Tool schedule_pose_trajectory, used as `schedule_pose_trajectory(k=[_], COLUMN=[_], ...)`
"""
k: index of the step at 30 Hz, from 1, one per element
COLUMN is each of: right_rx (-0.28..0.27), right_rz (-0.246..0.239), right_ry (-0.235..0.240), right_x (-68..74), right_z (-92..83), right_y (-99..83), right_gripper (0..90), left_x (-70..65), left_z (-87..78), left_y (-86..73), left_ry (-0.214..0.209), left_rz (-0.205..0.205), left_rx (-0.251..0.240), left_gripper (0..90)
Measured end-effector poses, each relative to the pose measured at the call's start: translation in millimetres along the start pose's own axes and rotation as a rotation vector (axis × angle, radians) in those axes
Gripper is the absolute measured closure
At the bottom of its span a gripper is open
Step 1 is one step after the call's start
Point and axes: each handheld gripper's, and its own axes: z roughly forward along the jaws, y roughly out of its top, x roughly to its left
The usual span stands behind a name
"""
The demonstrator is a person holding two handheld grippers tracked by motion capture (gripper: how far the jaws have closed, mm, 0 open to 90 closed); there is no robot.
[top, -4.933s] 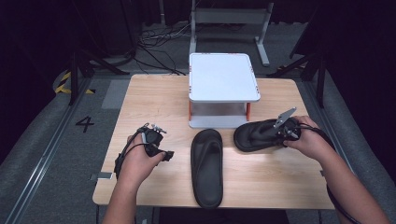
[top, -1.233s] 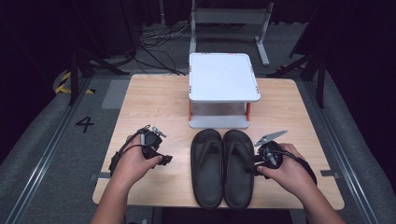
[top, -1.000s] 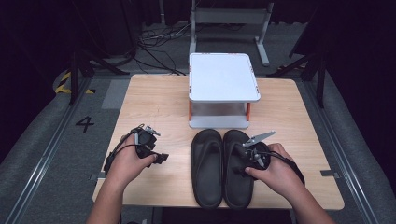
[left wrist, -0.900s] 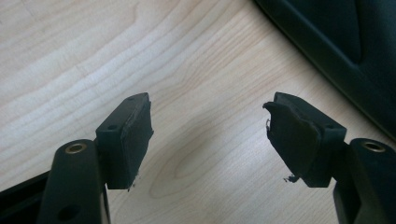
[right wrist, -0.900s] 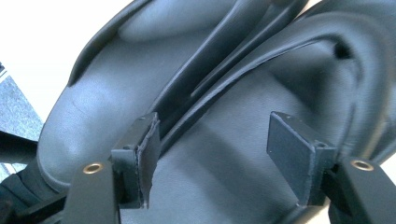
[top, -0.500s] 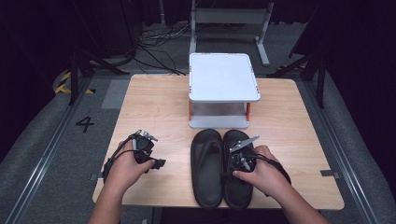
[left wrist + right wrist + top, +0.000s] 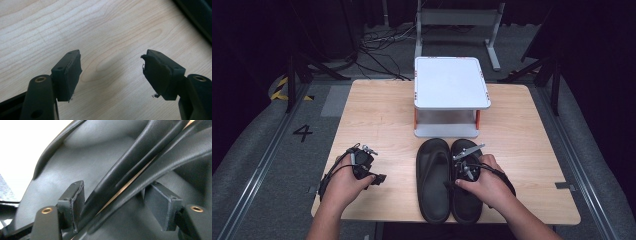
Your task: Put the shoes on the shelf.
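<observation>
Your bench (image 7: 377,115) is a pale wooden top on a grey floor (image 7: 257,165) marked with a "4", dark frames and cables behind. A white stand (image 7: 452,82) sits at its far middle, and two black sandals lie side by side just in front. Your left gripper (image 7: 112,72) hovers over bare wood left of the left sandal (image 7: 433,180), jaws wide and empty. Your right gripper (image 7: 115,205) rests on the right sandal (image 7: 467,200); its jaws have just been opening and straddle the inner edges of both sandals, one pad (image 7: 76,200) against a rim.
</observation>
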Motion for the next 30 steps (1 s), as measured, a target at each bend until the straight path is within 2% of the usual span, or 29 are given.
schedule_pose_trajectory(k=[6, 10, 12, 16, 17, 18, 21, 27, 30], right_rx=[0.005, 0.019, 0.007, -0.008, -0.017, -0.017, -0.034, -0.069, -0.070], right_rz=[-0.063, -0.208, -0.196, -0.195, -0.172, -0.172, -0.120, -0.043, -0.028], right_ry=[-0.032, -0.055, -0.076, -0.081, -0.090, -0.090, -0.103, -0.119, -0.125], right_x=[4.4, 10.8, 14.7, 15.2, 14.9, 14.9, 12.2, 11.5, 10.6], right_z=[6.9, 11.9, 14.2, 14.6, 13.9, 13.9, 10.9, 9.3, 6.8], right_y=[1.6, -3.6, -5.5, -7.3, -7.1, -7.1, -5.2, -5.1, -4.5], right_gripper=[26.4, 14.3, 11.6, 12.1, 15.7, 15.7, 26.4, 35.4, 48.6], left_x=[-0.4, -0.5, -1.2, -1.5, -1.4, -1.4, -1.2, -1.8, -2.7], left_z=[-0.7, -2.2, -1.8, 0.2, 0.8, 0.8, 2.1, 3.5, 4.1], left_y=[-3.6, -3.8, -3.3, -1.2, -0.7, -0.7, 0.8, 3.1, 3.6], left_ry=[0.003, 0.007, 0.004, 0.001, 0.001, 0.001, -0.001, 0.000, -0.004], left_rz=[-0.011, -0.010, -0.009, -0.003, -0.001, -0.001, 0.000, 0.011, 0.009], left_rx=[0.002, -0.001, -0.002, 0.002, 0.003, 0.003, 0.006, 0.011, 0.010], left_gripper=[30.6, 30.5, 30.4, 30.4, 30.4, 30.4, 30.3, 30.3, 30.3])
